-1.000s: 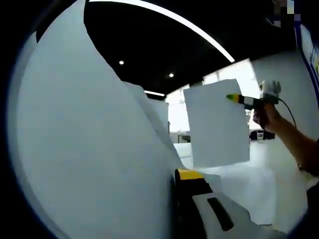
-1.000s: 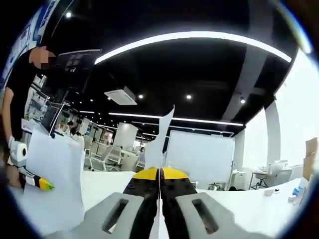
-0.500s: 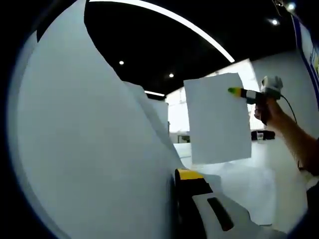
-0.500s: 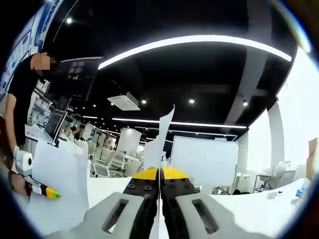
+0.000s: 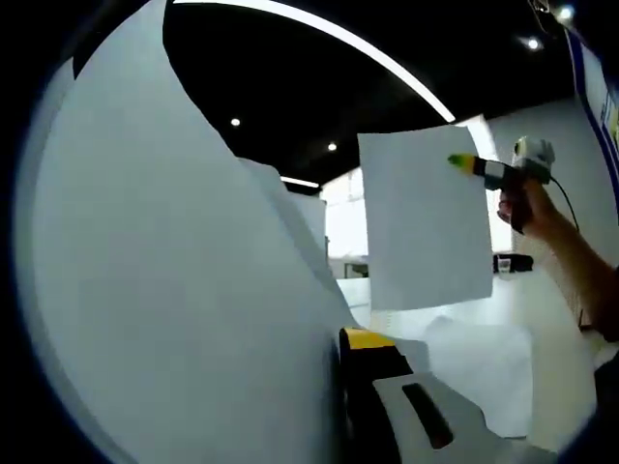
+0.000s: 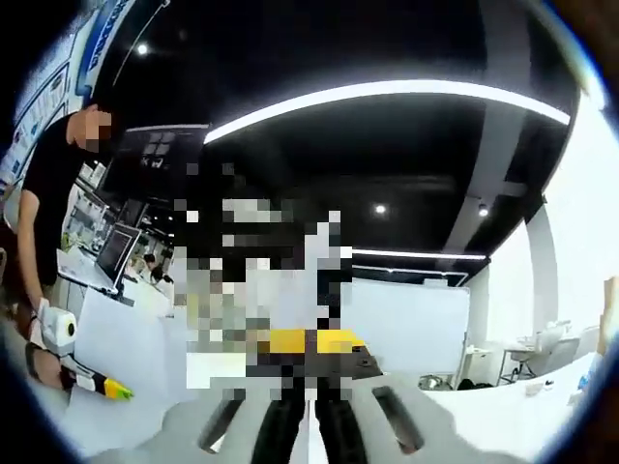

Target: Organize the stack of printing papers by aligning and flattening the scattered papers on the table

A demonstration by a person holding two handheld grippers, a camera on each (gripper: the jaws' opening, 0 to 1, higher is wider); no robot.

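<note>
While the left claw pinched a large white sheet standing upright at its jaws, the right claw clamped a second sheet aloft above loose papers on the bench.

Readable text: none is showing.
Wall posters: print is appearing too small and blurred to read.
Held paper sheet: is showing blank.

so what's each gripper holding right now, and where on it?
Each holds one sheet of paper. The right gripper pinches a sheet at its upper right edge. The left gripper grips a large sheet by an edge.
</note>
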